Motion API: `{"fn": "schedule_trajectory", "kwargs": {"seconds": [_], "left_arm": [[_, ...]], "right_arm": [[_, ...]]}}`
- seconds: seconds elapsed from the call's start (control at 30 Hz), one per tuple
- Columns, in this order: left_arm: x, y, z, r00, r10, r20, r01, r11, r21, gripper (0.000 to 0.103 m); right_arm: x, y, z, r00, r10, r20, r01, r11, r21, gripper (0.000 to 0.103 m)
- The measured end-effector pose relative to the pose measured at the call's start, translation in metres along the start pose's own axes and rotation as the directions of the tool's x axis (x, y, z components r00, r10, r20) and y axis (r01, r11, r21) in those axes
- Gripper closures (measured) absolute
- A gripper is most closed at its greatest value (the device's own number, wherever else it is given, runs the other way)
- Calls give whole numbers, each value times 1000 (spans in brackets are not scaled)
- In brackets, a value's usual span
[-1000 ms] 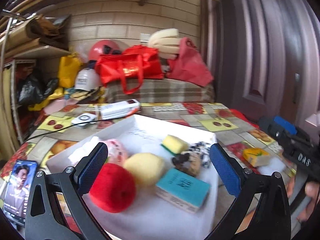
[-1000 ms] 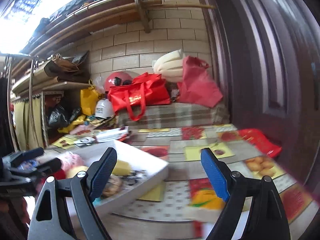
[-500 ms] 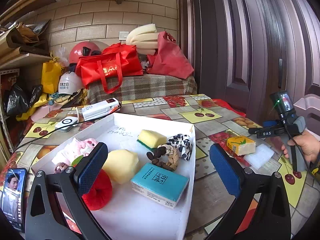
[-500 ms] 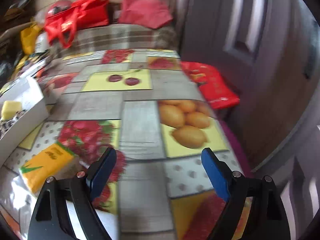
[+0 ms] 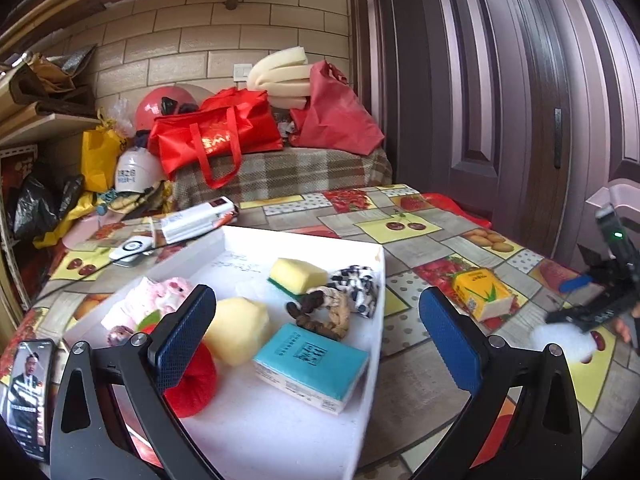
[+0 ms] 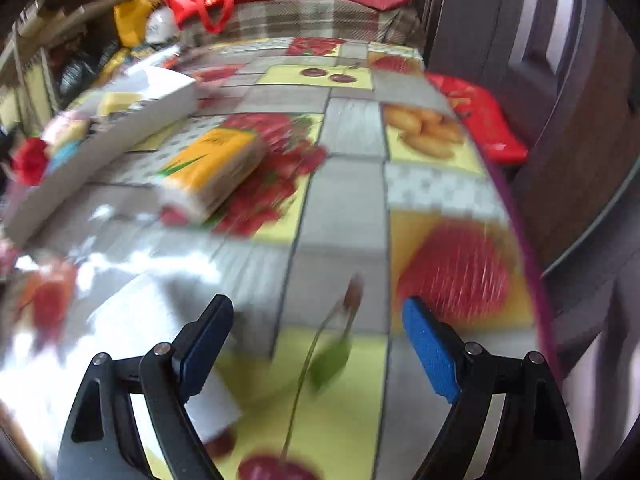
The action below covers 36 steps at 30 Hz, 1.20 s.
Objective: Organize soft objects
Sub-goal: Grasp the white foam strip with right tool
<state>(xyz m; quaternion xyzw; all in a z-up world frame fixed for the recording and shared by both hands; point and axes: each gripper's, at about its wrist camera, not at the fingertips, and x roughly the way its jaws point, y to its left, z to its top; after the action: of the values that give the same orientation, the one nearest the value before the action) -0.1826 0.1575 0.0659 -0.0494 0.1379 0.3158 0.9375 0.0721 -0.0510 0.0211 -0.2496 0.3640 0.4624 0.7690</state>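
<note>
A white tray (image 5: 376,280) holds a yellow sponge (image 5: 296,276), a black-and-white scrunchie (image 5: 358,284), a brown braided scrunchie (image 5: 324,312), a teal tissue pack (image 5: 310,364), a pale yellow ball (image 5: 236,328), a red yarn ball (image 5: 192,384) and a pink plush (image 5: 160,300). My left gripper (image 5: 316,296) hangs open over the tray's near side. On the tablecloth right of the tray lie a yellow tissue pack (image 5: 482,292) (image 6: 216,168) and a white soft pad (image 5: 560,340) (image 6: 148,328). My right gripper (image 6: 316,308) is open and tilted down at the table, with the pad beside its left finger.
A phone (image 5: 28,392) lies at the table's near left. A white remote (image 5: 132,246) and a white box (image 5: 196,218) lie behind the tray. Red bags (image 5: 216,132) sit on a plaid bench at the back. A dark door (image 5: 520,100) bounds the right.
The right gripper swung from facing the wall down toward the table and moved in over the white pad. The left gripper shifted and rolled slightly; the tray's objects stayed put.
</note>
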Motion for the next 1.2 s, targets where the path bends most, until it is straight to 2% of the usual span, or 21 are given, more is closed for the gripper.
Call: {"fn": "schedule_trajectory", "kwargs": {"seconds": [0.13, 0.23, 0.33, 0.47, 0.67, 0.87, 1.2], "left_arm": [[4, -10, 0, 999, -41, -33, 41, 999, -5, 0], [11, -25, 0, 997, -36, -71, 37, 999, 13, 0], [18, -40, -1, 994, -17, -112, 20, 1000, 24, 0], [32, -58, -3, 983, -13, -184, 25, 997, 66, 0], [43, -71, -5, 974, -19, -226, 42, 994, 98, 0], [46, -74, -5, 972, -18, -235, 44, 993, 106, 0], [46, -79, -6, 969, -50, -242, 80, 990, 116, 0]], "right_arm": [[-20, 2, -9, 990, 107, 95, -107, 994, -12, 16], [-25, 6, -5, 976, 171, 137, -169, 985, -31, 16], [-22, 11, -2, 950, 274, 146, -274, 961, -21, 16], [-15, 21, -1, 943, 312, 115, -313, 950, -15, 16], [-18, 28, -4, 948, 302, 102, -300, 953, -32, 15], [-9, 42, -7, 957, 288, 38, -285, 956, -69, 15], [-5, 73, -16, 982, 188, -12, -186, 962, -202, 15]]}}
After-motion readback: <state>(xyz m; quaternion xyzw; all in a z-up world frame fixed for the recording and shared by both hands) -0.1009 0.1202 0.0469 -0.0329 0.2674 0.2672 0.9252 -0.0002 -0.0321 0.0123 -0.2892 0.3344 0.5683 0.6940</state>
